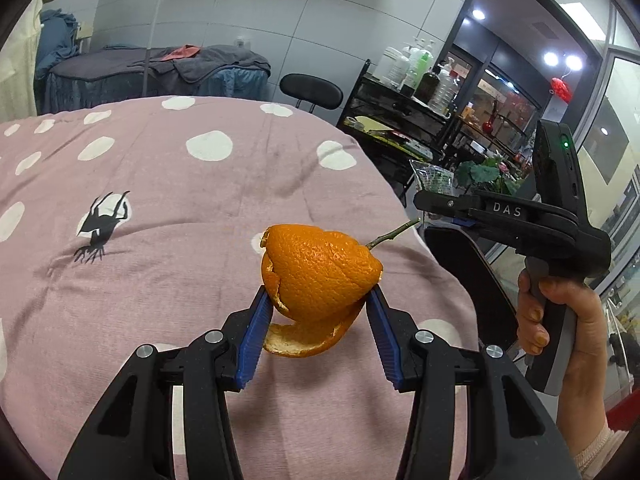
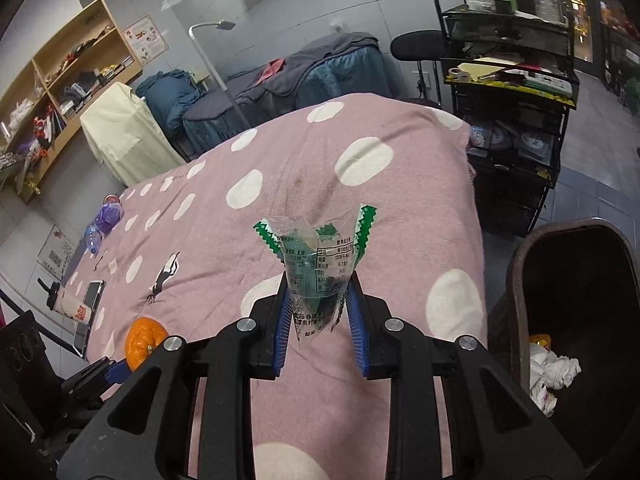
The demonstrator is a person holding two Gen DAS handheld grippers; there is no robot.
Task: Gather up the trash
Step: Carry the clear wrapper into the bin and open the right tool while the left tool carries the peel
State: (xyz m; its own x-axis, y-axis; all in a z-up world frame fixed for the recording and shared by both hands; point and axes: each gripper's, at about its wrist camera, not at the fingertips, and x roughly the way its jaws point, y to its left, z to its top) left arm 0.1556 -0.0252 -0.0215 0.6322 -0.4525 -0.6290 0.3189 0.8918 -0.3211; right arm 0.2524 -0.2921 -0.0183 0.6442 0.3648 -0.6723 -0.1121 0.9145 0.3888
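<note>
Left tongs [image 1: 318, 300]: blue ribbed pads pinch a hollow orange peel [image 1: 320, 270] from both sides. The peel is held clear above the pink dotted bedspread [image 1: 180, 184]; a curl of rind hangs beneath it and a short green stem sticks out on the side towards the right tongs. In the right wrist view the same peel [image 2: 145, 342] shows low at the left edge, over the bedspread's near corner.

Right tongs [image 2: 318, 312]: pressed onto a clear plastic wrapper [image 2: 318, 264] with green zigzag edges and printed labelling. The wrapper stands upright between the blue pads, its upper end fanned open, above the bedspread [image 2: 208, 232]. In the left wrist view these tongs [image 1: 430, 208] sit past the bedspread's right edge, wrapper [image 1: 434, 178] at the tip, with a hand [image 1: 560, 316] gripping the handle.

Trash bin [image 2: 520, 280]: dark, open-topped, just beside the bedspread's right edge. Crumpled white paper [image 2: 554, 364] lies inside, along with a small yellow item.

Other items on the bedspread, at its far left edge: a clear bottle with a purple label [image 2: 106, 220], a cup with a straw [image 2: 66, 300], a phone [image 2: 90, 304].

Beyond the bedspread's far right corner: a black wire cart [image 2: 516, 92] carrying bottles and papers.
</note>
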